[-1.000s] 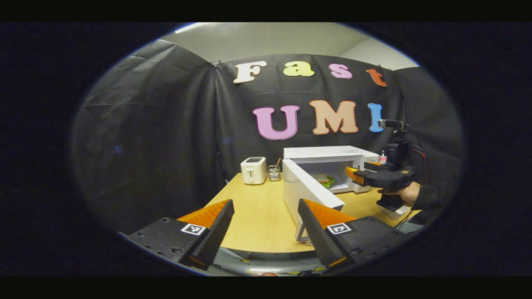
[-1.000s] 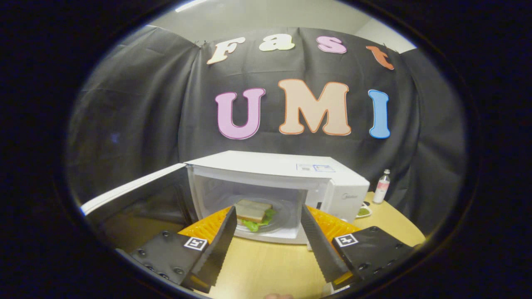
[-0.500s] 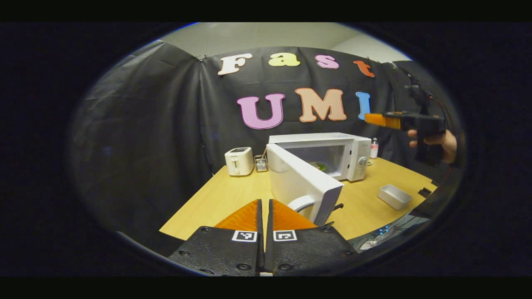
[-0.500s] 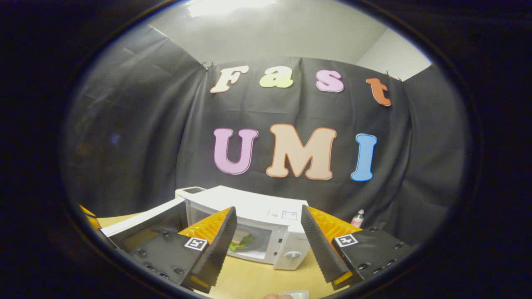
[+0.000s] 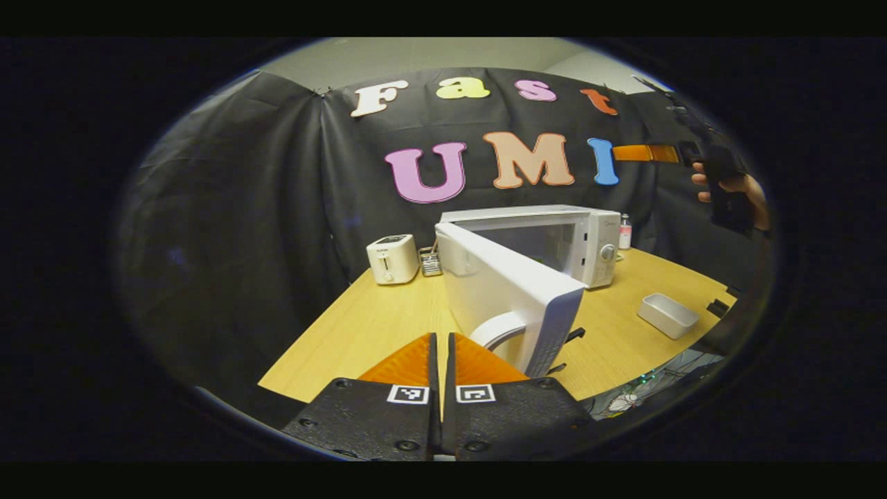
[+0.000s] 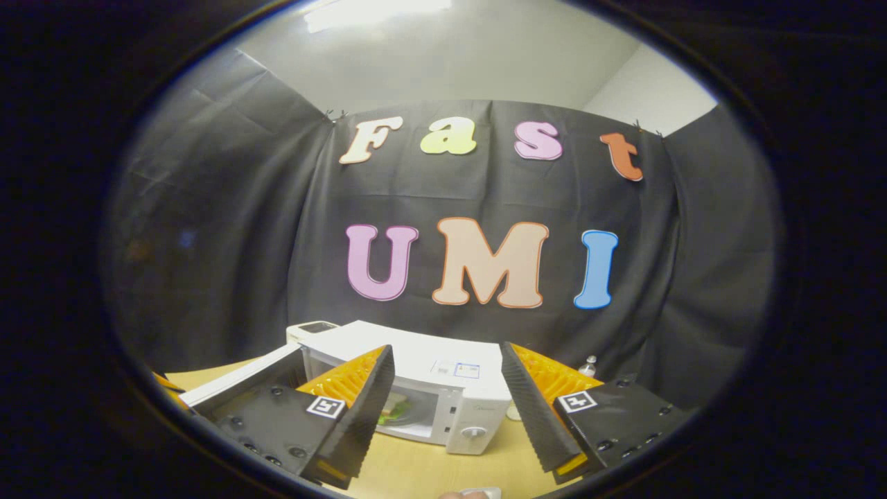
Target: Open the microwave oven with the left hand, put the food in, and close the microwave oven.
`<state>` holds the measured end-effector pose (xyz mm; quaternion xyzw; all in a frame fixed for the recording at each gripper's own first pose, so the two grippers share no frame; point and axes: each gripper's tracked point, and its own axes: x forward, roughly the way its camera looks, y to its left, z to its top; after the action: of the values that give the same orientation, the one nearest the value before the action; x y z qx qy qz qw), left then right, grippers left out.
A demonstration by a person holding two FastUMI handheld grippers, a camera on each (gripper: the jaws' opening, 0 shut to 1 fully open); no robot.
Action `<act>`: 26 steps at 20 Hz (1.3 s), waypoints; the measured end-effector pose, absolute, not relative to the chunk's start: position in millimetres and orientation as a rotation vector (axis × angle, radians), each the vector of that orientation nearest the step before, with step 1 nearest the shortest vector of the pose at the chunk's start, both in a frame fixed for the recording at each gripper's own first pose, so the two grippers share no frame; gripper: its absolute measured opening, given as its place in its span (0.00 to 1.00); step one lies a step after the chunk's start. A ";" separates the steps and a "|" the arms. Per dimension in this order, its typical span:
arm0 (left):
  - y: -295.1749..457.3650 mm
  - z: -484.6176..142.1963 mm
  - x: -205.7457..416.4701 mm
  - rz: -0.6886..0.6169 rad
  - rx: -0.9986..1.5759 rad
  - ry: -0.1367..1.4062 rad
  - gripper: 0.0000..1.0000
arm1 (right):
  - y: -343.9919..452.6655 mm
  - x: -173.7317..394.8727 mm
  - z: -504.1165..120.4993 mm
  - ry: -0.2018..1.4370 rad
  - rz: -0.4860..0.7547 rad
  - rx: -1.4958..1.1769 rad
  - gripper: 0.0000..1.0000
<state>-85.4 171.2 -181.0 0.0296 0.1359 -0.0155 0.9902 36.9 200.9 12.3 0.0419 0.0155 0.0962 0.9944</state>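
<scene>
Both tools off microwave [image 5: 547,242]: left tool [image 5: 441,346] together beside open door [image 5: 509,298]; right tool [image 6: 443,374] apart above.

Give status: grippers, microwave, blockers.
Left gripper shut, empty, near door. Right gripper open, raised. Microwave open, food inside.

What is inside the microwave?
Through the microwave's open front, the right gripper view shows the food, bread with green leaves. The right gripper's finger covers part of it.
</scene>
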 end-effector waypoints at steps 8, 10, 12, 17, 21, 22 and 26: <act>131.8 -183.3 -64.3 -0.124 0.064 0.262 0.00 | 185.4 45.7 11.3 0.050 0.153 0.115 0.87; 116.4 -185.0 -59.4 -0.158 0.067 0.262 0.00 | 178.5 47.7 12.7 0.049 0.140 0.124 0.87; 102.7 -185.6 -52.4 -0.186 0.066 0.265 0.00 | 170.9 47.9 12.4 0.053 0.126 0.124 0.87; 71.3 -179.9 -32.1 -0.245 0.070 0.249 0.02 | 151.5 51.1 17.2 0.047 0.089 0.126 0.95; 50.2 -178.2 -15.5 -0.281 0.075 0.246 0.00 | 134.4 51.0 25.2 0.036 0.060 0.135 0.95; 44.1 -177.5 -10.4 -0.292 0.075 0.248 0.00 | 128.4 51.6 26.9 0.031 0.051 0.130 0.95; 17.9 -176.5 7.7 -0.345 0.097 0.238 0.00 | 108.6 50.0 22.3 0.032 0.017 0.101 0.95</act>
<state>7.7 17.9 -176.5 0.0479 0.1179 -0.1711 0.9770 50.0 108.6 22.3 0.0506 0.0158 0.0087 0.9986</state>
